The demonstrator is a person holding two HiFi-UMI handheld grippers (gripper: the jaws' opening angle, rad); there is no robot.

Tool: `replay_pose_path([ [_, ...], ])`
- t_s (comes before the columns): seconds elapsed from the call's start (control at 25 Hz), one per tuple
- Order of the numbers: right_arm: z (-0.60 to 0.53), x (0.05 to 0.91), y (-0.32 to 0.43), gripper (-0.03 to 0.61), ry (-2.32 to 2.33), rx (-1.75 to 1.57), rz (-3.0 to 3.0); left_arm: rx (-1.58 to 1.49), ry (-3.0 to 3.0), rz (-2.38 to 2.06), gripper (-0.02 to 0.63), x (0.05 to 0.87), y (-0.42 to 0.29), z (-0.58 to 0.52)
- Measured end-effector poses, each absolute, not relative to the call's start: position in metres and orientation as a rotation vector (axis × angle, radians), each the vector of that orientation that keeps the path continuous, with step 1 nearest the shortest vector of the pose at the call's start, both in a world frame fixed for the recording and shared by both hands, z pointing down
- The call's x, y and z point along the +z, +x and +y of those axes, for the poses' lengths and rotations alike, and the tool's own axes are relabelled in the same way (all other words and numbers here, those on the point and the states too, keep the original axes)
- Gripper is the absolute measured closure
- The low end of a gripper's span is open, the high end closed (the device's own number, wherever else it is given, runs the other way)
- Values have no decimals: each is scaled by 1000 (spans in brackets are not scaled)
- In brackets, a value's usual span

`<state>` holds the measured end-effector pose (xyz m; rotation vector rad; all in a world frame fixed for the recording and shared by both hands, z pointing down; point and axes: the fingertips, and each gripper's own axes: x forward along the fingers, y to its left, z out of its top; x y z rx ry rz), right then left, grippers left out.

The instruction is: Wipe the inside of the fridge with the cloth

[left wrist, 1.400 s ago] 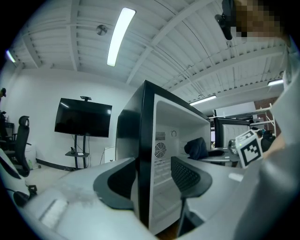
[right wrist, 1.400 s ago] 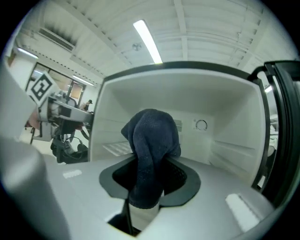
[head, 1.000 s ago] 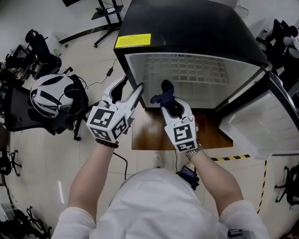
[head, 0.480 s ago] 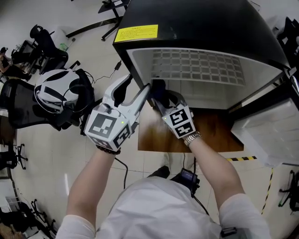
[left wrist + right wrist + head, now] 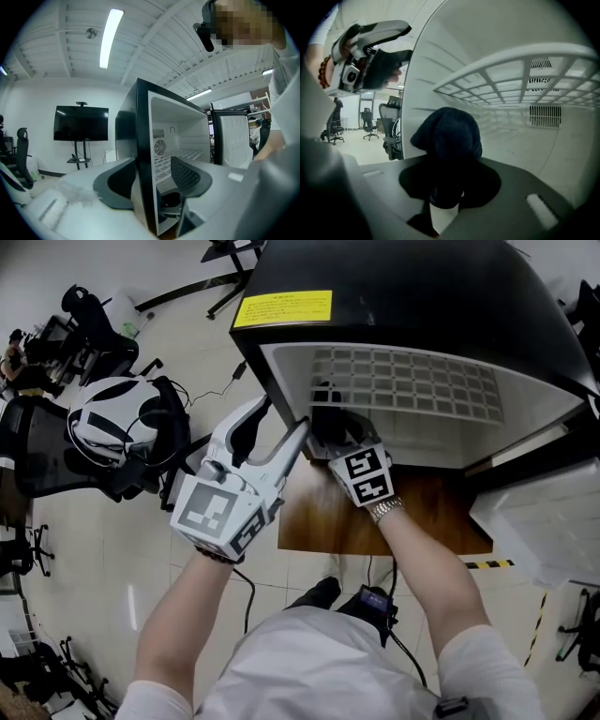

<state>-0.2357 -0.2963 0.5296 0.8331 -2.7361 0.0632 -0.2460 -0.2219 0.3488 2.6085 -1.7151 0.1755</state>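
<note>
right gripper point(image 5: 333, 427), jaws closing on the bunched dark blue cloth point(image 5: 447, 136), has gone from outside the black white-lined fridge point(image 5: 394, 287) to just inside its left wall; left gripper point(image 5: 281, 418) wide open astride that wall's edge, so wiping looks about to start.

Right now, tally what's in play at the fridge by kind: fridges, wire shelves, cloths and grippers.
fridge: 1, door open
wire shelf: 1
cloth: 1, dark
grippers: 2, left gripper with jaws apart astride the fridge's front edge, right gripper with jaws closing on the cloth
Total: 5
</note>
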Motion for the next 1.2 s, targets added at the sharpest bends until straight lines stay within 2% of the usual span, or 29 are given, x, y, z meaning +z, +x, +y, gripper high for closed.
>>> replay_pose_path([
  [1.2,-398,539,-249,471,1135,24,-2678,169,2604,-1727,370,345,-245,-222],
])
